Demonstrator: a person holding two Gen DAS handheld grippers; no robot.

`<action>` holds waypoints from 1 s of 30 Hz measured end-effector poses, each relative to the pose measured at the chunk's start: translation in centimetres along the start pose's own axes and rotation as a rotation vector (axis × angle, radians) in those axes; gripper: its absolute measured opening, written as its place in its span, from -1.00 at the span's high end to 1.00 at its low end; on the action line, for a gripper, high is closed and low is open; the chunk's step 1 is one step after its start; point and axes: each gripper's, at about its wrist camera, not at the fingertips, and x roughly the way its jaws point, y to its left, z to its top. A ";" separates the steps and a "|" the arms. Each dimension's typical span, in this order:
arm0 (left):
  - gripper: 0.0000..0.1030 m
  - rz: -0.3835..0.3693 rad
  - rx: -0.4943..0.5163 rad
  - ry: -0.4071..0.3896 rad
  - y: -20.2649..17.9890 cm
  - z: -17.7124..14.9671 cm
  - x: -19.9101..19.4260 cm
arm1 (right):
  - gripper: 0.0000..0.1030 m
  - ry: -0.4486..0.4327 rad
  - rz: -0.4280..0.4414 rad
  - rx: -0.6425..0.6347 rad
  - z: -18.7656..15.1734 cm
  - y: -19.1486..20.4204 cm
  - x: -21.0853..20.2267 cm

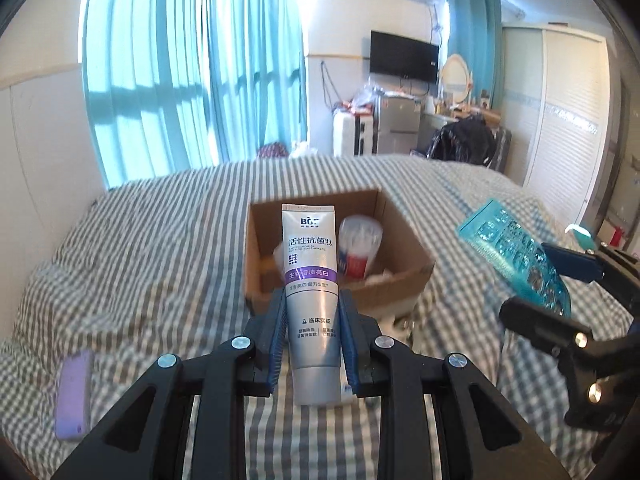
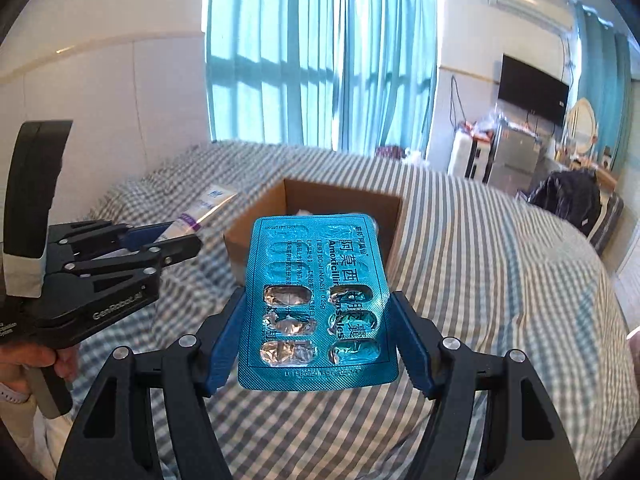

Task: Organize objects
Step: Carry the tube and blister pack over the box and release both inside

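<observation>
My left gripper (image 1: 313, 304) is shut on a silver toothpaste tube (image 1: 311, 280) with a purple band, held upright above the striped bed, just short of an open cardboard box (image 1: 404, 276). In the box lie a white tube with a red label (image 1: 358, 250) and some white items. My right gripper (image 2: 318, 304) is shut on a teal blister pack of capsules (image 2: 318, 304), held flat by its side edges in front of the box (image 2: 394, 208). From the left wrist the blister pack (image 1: 516, 256) shows at the right; from the right wrist the left gripper (image 2: 182, 240) and the toothpaste tube (image 2: 206, 210) show at the left.
A lilac flat case (image 1: 74, 396) lies on the grey-and-white checked bedcover (image 1: 140, 272) at the lower left. A person's hand (image 2: 24, 364) holds the left gripper's handle. Beyond the bed are blue curtains (image 1: 192, 72), a wall television (image 1: 404, 56), a small fridge and a wardrobe (image 1: 568, 112).
</observation>
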 end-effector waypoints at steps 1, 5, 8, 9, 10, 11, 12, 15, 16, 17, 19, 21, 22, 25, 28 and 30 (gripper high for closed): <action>0.52 -0.001 0.001 -0.006 0.0 0.5 0.1 | -0.34 -0.011 0.000 -0.004 0.6 0.0 -0.1; 0.52 -0.003 0.002 -0.027 0.3 3.0 1.0 | -0.34 -0.054 0.001 -0.001 2.9 -0.5 0.0; 0.52 -0.005 0.001 -0.034 0.6 4.8 2.2 | -0.34 -0.076 0.004 -0.008 4.8 -0.8 0.8; 0.52 -0.003 0.000 -0.037 0.8 5.4 2.6 | -0.34 -0.082 0.005 -0.010 5.4 -0.9 1.2; 0.52 -0.003 -0.003 -0.040 0.9 6.1 3.2 | -0.34 -0.089 0.006 -0.010 6.2 -1.1 1.6; 0.52 -0.002 -0.004 -0.043 1.0 6.6 3.5 | -0.34 -0.093 0.008 -0.012 6.7 -1.3 2.0; 0.52 0.000 -0.007 -0.045 1.1 7.2 4.0 | -0.34 -0.099 0.008 -0.012 7.5 -1.5 2.7; 0.52 -0.003 -0.010 -0.046 1.4 8.6 5.9 | -0.34 -0.102 0.007 -0.010 9.2 -2.1 4.4; 0.52 -0.003 -0.009 -0.044 1.5 9.1 6.9 | -0.34 -0.103 0.005 -0.009 9.8 -2.5 5.3; 0.52 -0.004 -0.007 -0.041 1.5 9.2 7.4 | -0.34 -0.102 0.004 -0.007 10.3 -2.7 6.1; 0.52 -0.006 -0.005 -0.032 1.6 9.6 9.1 | -0.34 -0.099 0.003 -0.002 11.1 -3.1 7.5; 0.52 -0.010 -0.007 -0.015 1.9 9.8 11.0 | -0.34 -0.086 0.000 0.005 11.9 -3.7 9.7; 0.52 -0.011 -0.008 -0.007 1.9 9.8 11.7 | -0.34 -0.079 0.000 0.008 12.1 -3.9 10.6; 0.52 -0.009 -0.007 0.031 2.3 9.5 14.6 | -0.34 -0.045 0.005 0.021 12.3 -4.8 13.8; 0.52 -0.008 -0.017 0.070 2.7 8.5 16.8 | -0.34 -0.005 0.016 0.034 12.0 -5.3 17.1; 0.52 -0.009 -0.024 0.093 2.8 7.7 18.0 | -0.34 0.026 0.023 0.044 11.4 -5.5 19.3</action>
